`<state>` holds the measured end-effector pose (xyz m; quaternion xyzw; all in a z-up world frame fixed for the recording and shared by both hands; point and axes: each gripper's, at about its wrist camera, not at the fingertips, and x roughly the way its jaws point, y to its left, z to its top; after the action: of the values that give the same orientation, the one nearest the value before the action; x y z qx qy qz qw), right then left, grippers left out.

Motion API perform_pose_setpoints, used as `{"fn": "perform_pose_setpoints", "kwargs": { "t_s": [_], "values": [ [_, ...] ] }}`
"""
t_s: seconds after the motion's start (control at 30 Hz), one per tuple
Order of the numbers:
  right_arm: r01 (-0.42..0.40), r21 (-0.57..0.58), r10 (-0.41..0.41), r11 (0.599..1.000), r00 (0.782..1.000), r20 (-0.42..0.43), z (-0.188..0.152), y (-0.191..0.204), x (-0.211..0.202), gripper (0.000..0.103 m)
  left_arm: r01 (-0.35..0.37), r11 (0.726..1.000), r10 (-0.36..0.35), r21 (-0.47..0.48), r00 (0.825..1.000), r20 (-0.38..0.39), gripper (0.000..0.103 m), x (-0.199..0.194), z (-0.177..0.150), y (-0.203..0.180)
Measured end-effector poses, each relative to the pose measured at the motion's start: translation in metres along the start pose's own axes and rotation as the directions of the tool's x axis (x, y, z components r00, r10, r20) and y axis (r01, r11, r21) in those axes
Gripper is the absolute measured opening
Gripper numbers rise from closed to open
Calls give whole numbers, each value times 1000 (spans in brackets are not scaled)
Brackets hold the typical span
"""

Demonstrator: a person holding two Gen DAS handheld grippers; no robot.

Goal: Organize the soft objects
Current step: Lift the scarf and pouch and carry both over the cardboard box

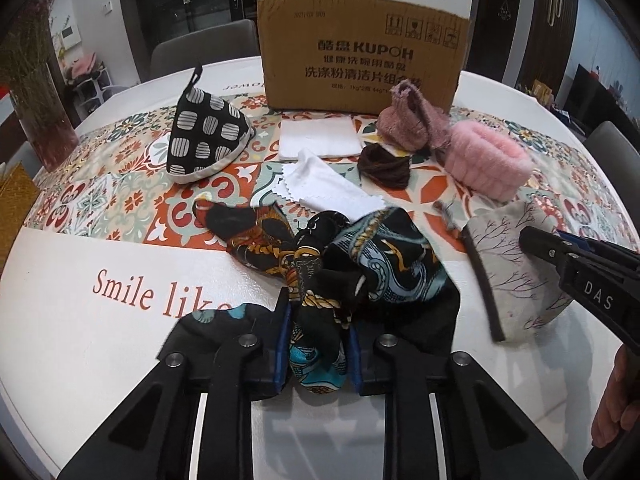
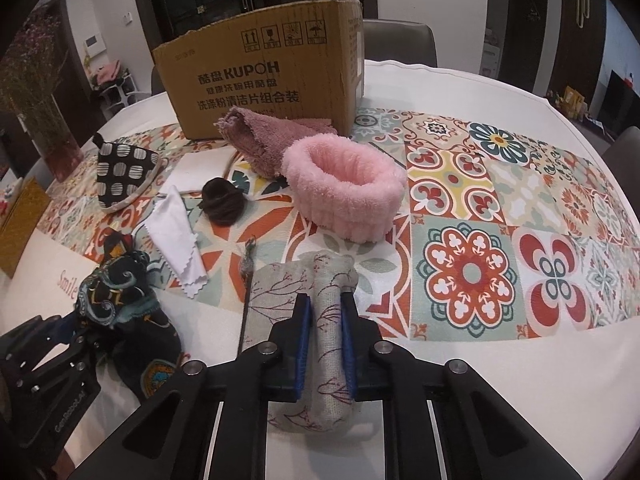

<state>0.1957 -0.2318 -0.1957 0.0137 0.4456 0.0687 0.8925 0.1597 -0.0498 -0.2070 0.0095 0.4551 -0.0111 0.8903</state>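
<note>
Leftmost, your left gripper [image 1: 319, 354] is clamped on a bunched fold of the dark patterned scarf [image 1: 360, 264], which lies on the table's [image 1: 100, 320] near white edge. Just right of it, your right gripper [image 2: 325, 344] pinches a raised fold of the beige branch-print cloth [image 2: 280, 292]. Behind them: white cloth [image 2: 176, 232], pink fluffy band [image 2: 344, 184], cardboard box [image 2: 260, 80].

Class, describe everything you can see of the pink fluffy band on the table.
The pink band is a closed ring of plush, fuzzy fabric with ribbed outer sides. It stands on edge as an open loop on the patterned tablecloth, hollow centre facing up, slightly squashed into an oval. It sits in front of the cardboard box. The mauve towel touches its back left side. No gripper touches it.
</note>
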Motion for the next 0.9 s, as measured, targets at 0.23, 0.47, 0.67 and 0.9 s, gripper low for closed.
{"fn": "perform_pose_setpoints", "kwargs": {
  "t_s": [0.23, 0.47, 0.67, 0.9],
  "values": [
    [-26, -17, 27, 1000, 999, 43, -2, 1, -26, 12, -4, 1000, 4, -3, 999, 51, 21, -30, 0, -7],
    [-53, -15, 54, 998, 995, 88, 4, -1, -55, 11, 0, 1000, 1, -8, 994, 112, 21, -64, 6, -14],
    [-54, -18, 56, 998, 986, 158, 19, -2, -87, 11, 10, 1000, -8, -7, 985, 174, 21, -92, 23, -16],
    [-47, -14, 49, 999, 969, 243, 43, 4, -118, 11, 34, 999, -36, 12, 969, 243, 21, -118, 52, -13]
  ]
}}
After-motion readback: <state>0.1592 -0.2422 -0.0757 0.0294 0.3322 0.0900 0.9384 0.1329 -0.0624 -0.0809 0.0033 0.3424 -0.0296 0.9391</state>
